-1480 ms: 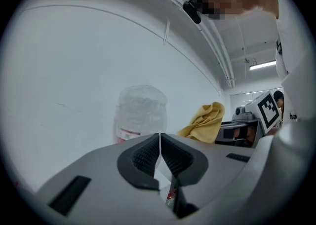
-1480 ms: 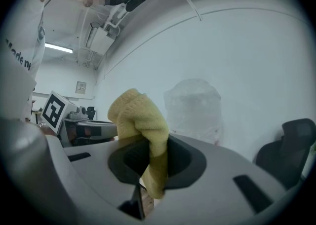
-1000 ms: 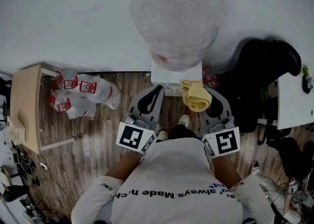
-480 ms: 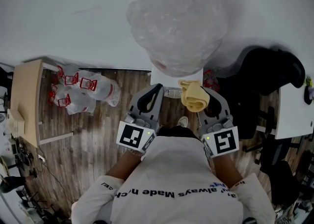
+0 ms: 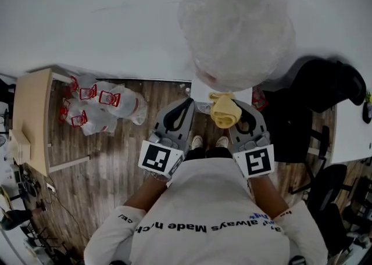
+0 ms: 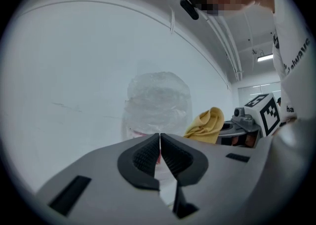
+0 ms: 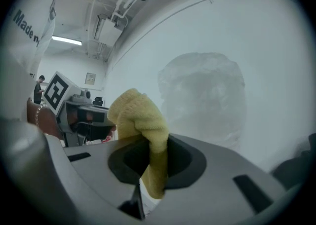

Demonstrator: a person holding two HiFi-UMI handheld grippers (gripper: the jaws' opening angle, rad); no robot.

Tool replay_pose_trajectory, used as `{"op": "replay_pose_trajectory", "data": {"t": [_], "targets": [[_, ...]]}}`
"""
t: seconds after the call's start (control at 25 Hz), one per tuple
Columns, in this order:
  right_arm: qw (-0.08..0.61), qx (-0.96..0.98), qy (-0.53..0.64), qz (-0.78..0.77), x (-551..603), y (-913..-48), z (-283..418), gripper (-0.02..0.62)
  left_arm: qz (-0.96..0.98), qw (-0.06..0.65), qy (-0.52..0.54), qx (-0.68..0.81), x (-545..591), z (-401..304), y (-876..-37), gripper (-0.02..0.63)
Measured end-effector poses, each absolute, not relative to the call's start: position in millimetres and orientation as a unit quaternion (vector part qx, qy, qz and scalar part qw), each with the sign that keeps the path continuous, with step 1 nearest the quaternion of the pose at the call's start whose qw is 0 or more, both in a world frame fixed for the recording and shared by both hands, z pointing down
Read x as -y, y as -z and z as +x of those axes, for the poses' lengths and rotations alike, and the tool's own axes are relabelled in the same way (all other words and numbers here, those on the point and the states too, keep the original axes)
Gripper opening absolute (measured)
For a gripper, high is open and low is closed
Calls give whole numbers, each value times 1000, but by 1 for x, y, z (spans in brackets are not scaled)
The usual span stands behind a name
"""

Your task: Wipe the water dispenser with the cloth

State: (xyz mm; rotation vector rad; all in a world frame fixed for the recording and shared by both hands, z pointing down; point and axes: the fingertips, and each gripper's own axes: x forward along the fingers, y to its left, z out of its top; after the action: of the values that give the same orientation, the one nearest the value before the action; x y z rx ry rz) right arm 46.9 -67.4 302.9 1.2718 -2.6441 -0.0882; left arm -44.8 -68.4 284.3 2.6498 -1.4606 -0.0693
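Note:
The water dispenser point(image 5: 202, 90) stands against the white wall, its bottle point(image 5: 235, 31) wrapped in clear plastic. In the left gripper view the wrapped bottle point(image 6: 158, 103) rises straight ahead. My right gripper point(image 5: 232, 113) is shut on a bunched yellow cloth point(image 5: 224, 110), held just in front of the dispenser's white top. The right gripper view shows the cloth point(image 7: 140, 123) pinched between the jaws, with the bottle point(image 7: 202, 100) behind it. My left gripper point(image 5: 187, 106) is shut and empty, a little left of the cloth.
Several plastic-wrapped bottles with red handles point(image 5: 96, 107) lie on the wooden floor at left, next to a light wooden cabinet point(image 5: 32, 121). A black office chair point(image 5: 319, 95) stands to the right of the dispenser.
Both grippers and the cloth have drawn closer to the dispenser's front. The view has shifted so the dispenser sits further right.

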Motion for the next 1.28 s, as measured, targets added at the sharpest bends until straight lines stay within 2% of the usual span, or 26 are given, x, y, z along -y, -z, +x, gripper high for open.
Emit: {"op": "replay_pose_trajectory", "data": {"t": [0.6, 1.28], "targets": [[258, 861, 101, 426, 107, -427, -26, 61, 886, 74, 16, 457, 83, -73, -310, 26], [382, 810, 151, 418, 165, -560, -65, 61, 885, 91, 21, 456, 91, -93, -332, 26]]}}
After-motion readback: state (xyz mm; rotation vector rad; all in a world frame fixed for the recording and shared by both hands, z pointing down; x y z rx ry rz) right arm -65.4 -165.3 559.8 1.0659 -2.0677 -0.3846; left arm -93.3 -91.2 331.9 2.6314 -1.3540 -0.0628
